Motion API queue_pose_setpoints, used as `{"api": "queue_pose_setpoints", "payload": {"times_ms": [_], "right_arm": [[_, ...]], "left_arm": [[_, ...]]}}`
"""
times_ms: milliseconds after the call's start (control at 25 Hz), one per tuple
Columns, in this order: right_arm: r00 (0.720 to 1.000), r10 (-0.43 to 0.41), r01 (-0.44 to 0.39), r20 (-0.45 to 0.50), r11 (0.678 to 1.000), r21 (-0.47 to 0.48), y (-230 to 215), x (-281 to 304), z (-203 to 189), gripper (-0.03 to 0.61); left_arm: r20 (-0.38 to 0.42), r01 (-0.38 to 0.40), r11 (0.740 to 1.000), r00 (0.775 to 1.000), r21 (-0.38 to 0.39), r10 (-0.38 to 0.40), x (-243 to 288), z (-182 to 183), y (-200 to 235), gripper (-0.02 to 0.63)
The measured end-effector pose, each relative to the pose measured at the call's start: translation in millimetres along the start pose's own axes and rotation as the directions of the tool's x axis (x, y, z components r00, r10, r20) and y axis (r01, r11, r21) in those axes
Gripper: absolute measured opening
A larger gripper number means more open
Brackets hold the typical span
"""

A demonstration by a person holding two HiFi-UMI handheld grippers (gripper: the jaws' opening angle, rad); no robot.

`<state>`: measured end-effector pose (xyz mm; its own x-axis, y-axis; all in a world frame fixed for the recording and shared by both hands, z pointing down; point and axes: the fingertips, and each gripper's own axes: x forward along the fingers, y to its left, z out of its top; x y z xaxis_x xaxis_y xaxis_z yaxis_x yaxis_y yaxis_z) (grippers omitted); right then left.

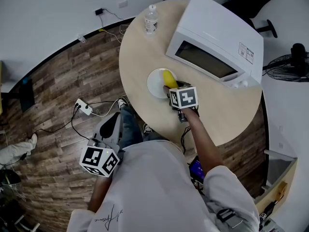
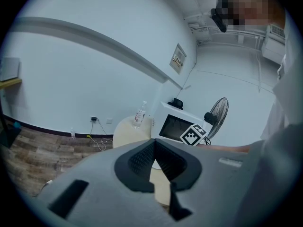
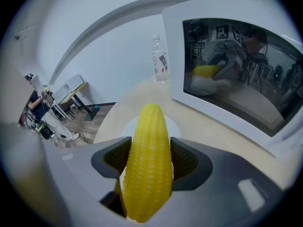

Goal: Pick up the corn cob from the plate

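A yellow corn cob [image 3: 147, 164] stands lengthwise between the pads of my right gripper [image 3: 150, 157], which is shut on it. The cob's tip points away over the white plate [image 3: 127, 125]. From the head view, the right gripper [image 1: 176, 89] hangs at the plate's [image 1: 154, 83] near right edge, with the corn cob [image 1: 169, 79] sticking out above the plate. Whether the cob still touches the plate I cannot tell. My left gripper [image 1: 115, 120] is held low beside the person's body, off the table. Its jaws [image 2: 154, 143] meet at the tips with nothing in them.
The round beige table [image 1: 140, 57] carries a white microwave [image 1: 217, 37] just right of the plate and a water bottle [image 1: 151, 20] at its far edge. A power strip [image 1: 83, 107] with cables lies on the wooden floor. A fan [image 1: 292, 62] stands far right.
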<state>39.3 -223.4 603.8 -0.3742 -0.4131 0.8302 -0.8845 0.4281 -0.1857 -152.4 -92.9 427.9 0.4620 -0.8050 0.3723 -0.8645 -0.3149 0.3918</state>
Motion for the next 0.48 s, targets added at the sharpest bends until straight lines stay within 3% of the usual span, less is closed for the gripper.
{"api": "queue_pose_setpoints", "payload": {"times_ms": [480], "right_arm": [[0.997,0.018,-0.020,0.075,1.000,0.022,4,-27,3,0.272]], "left_arm": [[0.014,0.012,1.000,1.000,0.006,-0.013,-2,-1,-10,-0.006]]}}
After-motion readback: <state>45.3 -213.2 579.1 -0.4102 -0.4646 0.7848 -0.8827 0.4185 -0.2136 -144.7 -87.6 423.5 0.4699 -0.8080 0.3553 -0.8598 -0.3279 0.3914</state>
